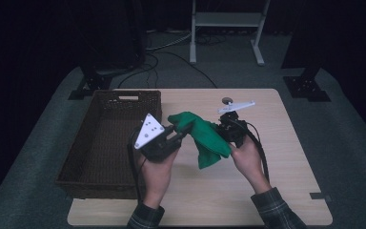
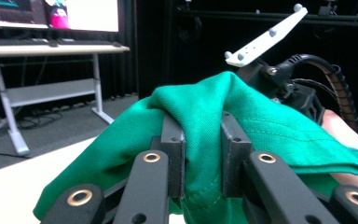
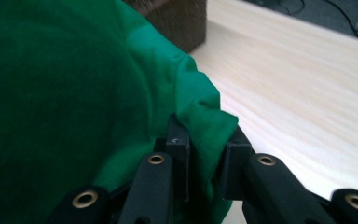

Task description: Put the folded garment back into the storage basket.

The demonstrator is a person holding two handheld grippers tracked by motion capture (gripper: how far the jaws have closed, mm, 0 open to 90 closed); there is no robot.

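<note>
A green cloth is held up above the middle of the wooden surface, bunched between the two grippers with one loose end hanging down towards the near side. It is judged to be light, soft and limp: folds are formed wherever it is pinched, and whatever is unsupported will sag, so it is best taken at an edge or a gathered fold, with the two holds set apart if it is to be spread. The left hand-held gripper is clamped narrowly on a ridge of the fabric, which is seen pressed between its black jaws in the left gripper view; the right hand-held gripper is likewise closed on a bunched corner of the cloth, with the pale wood seen beyond it. Both are carried by hands entering from the near edge. To the left, a dark wicker basket is set on the surface, just beside the left hand-held gripper; nothing can be made out inside it, though its interior is dim.
</note>
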